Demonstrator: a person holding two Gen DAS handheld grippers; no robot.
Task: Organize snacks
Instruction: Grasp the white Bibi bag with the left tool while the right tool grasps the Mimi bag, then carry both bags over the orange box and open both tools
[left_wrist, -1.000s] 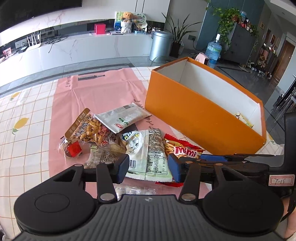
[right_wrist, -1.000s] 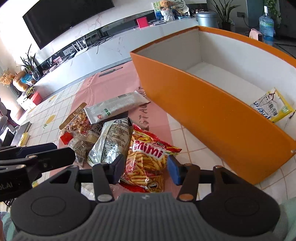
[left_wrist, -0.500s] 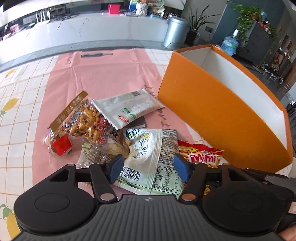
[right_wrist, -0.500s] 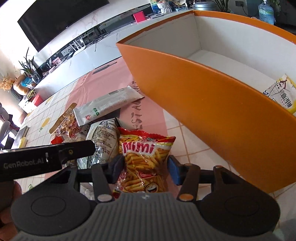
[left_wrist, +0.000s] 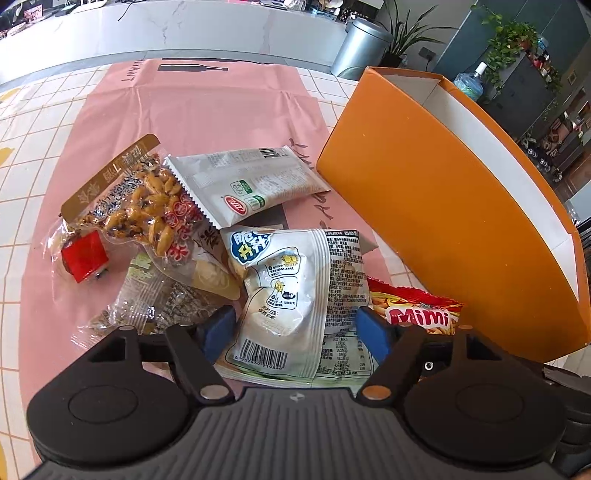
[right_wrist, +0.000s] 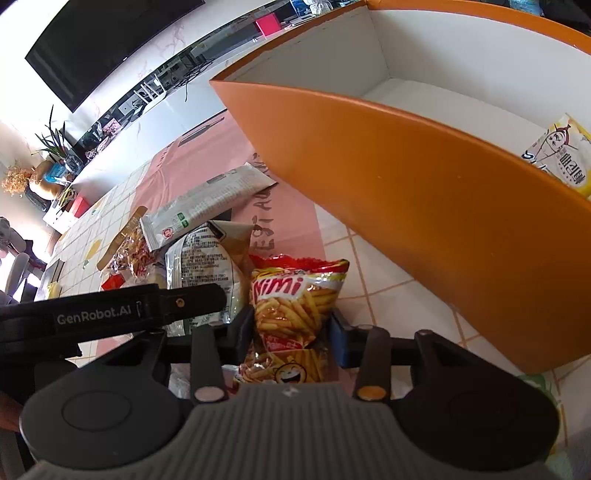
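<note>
Left gripper (left_wrist: 295, 326): jaws spread wide, one blue pad on each side of the white snack bag (left_wrist: 295, 295), which lies flat between them, barcode end nearest the gripper. Pads are not pressing the bag; gaps show on both sides.

Right gripper (right_wrist: 291, 328): jaws spread, straddling the red-and-yellow Mimi bag (right_wrist: 295, 299). The pads sit close against the bag's sides; whether they touch it I cannot tell. The bag lies on the table, its top edge pointing toward the box.

The two bags lie side by side, the Mimi bag (left_wrist: 421, 314) just right of the white one, partly overlapped. The left gripper's body crosses the lower left of the right wrist view.

Beyond the white bag: a long grey-white pouch (left_wrist: 251, 184), a clear peanut pack (left_wrist: 147, 206) touching its left end, a small red-wrapped item (left_wrist: 85, 254), a crumpled clear wrapper (left_wrist: 147, 302). All rest on a pink cloth (left_wrist: 199, 103) over the checked tablecloth (left_wrist: 22, 155).

The orange box (right_wrist: 406, 192) stands open just right of the pile; one yellow-white packet (right_wrist: 561, 155) lies inside.
</note>
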